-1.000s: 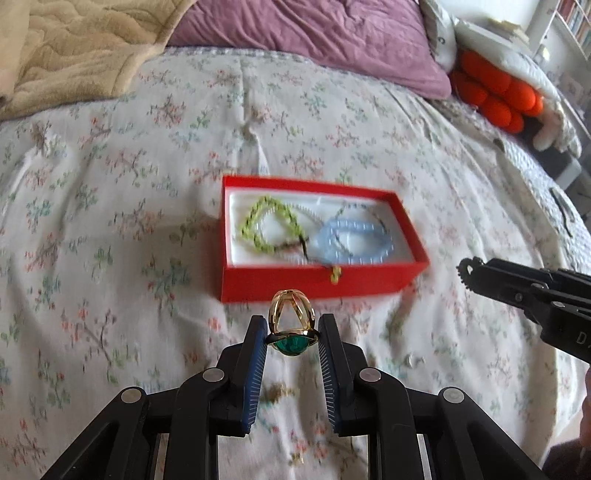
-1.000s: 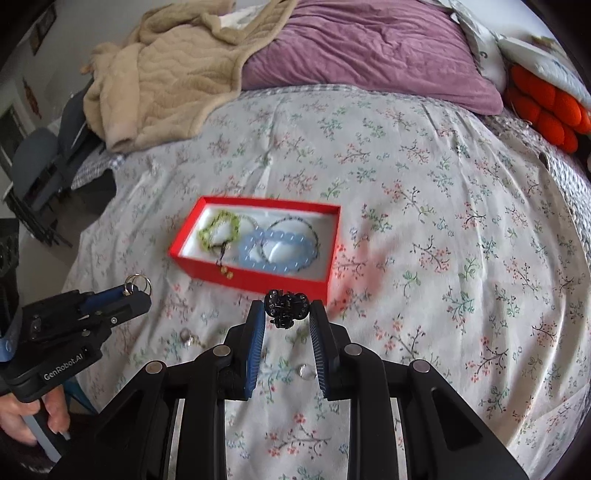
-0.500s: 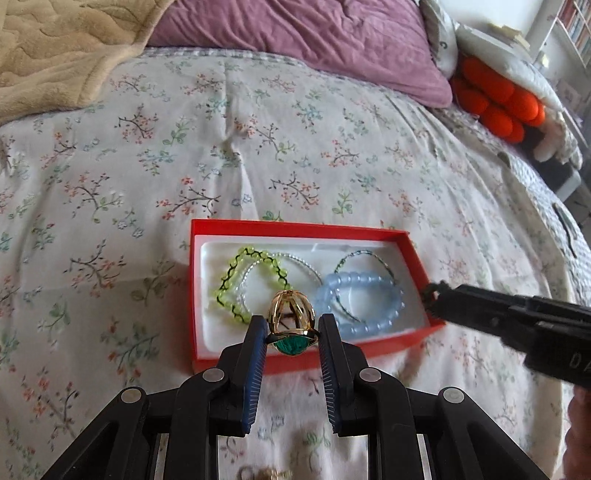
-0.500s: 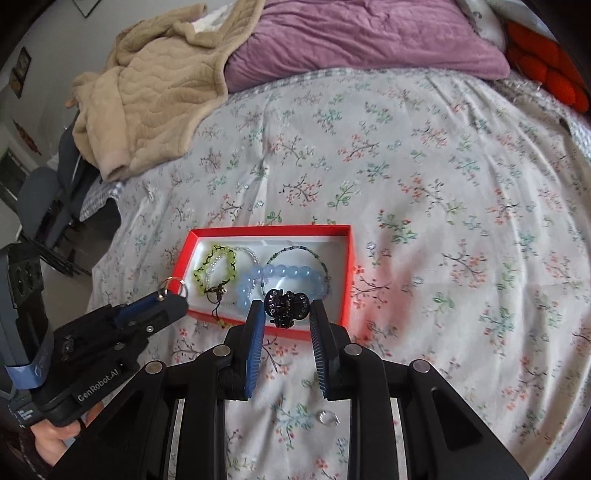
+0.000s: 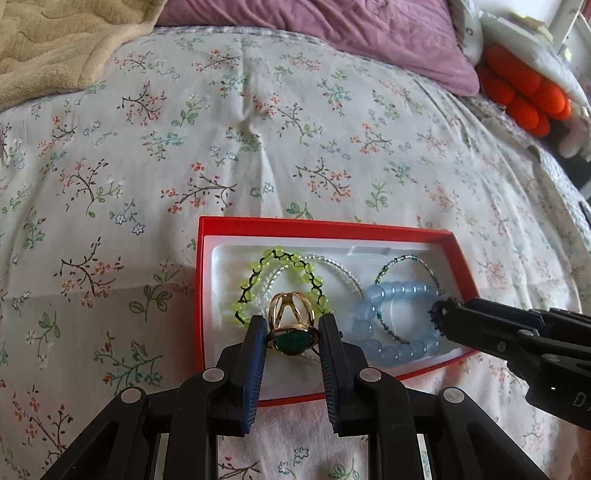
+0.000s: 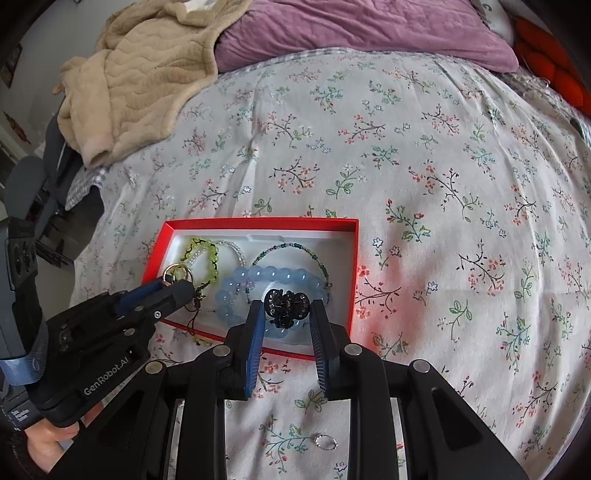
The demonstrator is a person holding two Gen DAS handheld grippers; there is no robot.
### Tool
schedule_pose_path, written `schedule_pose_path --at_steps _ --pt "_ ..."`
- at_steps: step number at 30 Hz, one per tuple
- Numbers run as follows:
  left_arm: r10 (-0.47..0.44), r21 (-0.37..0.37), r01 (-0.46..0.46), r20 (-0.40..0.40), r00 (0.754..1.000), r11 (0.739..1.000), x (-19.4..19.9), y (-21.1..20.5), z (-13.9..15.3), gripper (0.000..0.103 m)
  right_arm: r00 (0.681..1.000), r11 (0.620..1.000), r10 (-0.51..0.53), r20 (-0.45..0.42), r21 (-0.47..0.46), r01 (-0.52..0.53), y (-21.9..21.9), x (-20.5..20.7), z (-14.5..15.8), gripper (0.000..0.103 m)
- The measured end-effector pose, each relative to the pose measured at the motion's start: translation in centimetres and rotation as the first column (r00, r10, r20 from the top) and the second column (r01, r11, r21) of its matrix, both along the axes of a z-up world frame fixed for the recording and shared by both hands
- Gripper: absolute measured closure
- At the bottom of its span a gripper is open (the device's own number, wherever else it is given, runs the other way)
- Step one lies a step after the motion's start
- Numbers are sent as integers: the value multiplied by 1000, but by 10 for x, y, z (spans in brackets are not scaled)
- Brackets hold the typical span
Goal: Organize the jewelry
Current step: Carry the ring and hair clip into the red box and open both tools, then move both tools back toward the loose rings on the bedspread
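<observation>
Over the red jewelry box (image 5: 458, 254), the left gripper (image 5: 291, 332) is clamped on a gold ring (image 5: 291, 314) with a green stone, and the right gripper (image 6: 286, 314) pinches a black rhinestone clip (image 6: 286, 304).

left gripper (image 5: 291, 332): clamped on gold ring (image 5: 291, 325), green stone, above red box (image 5: 463, 266) | box, white liner, on floral bedspread (image 5: 258, 147): green bracelet (image 5: 280, 258), clear bead strand (image 5: 340, 271), blue bracelet (image 5: 391, 291), thin teal strand (image 5: 417, 260) | right gripper (image 5: 441, 315): tip over box's right end, holding small dark item | far: purple pillow (image 5: 332, 22), beige blanket (image 5: 55, 40)
</observation>
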State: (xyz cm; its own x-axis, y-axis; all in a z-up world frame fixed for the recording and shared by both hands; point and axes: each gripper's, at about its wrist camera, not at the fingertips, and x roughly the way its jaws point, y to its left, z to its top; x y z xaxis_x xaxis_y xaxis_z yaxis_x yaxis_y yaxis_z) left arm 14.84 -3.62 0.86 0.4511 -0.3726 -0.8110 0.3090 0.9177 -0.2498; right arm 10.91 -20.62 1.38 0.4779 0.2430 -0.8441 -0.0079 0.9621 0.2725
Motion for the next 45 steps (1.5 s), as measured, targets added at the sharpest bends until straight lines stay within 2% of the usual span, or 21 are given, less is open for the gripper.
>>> schedule_pose_path --at_steps 7,17,21,29,32,37,41,45 --pt "-10 1 10 5 1000 1000 0 1 0 80 1000 1000 0 -2 3 0 -2 3 -2 76" --pt "-37 19 37 14 999 999 -7 -1 2 59 1000 1000 7 -5 19 -7 -5 1 0 75" --pt "-43 16 43 27 999 999 -12 1 9 50 999 999 36 10 21 -36 -3 -4 7 64" --pt "-58 4 58 61 996 998 -29 11 23 31 998 999 35 46 21 -36 -11 -19 21 54" --pt "-58 2 58 67 996 998 -35 15 27 24 997 999 40 58 20 -41 -14 -26 28 46" --pt "-54 3 53 72 996 999 -44 21 32 16 996 999 44 75 14 -46 -19 -39 35 41" --pt "-38 36 35 92 995 999 -57 26 35 9 996 999 40 74 5 -40 -22 -50 38 36" --pt "-36 67 30 94 995 997 -71 31 32 7 997 999 31 69 -12 -30 -24 -63 38 32"
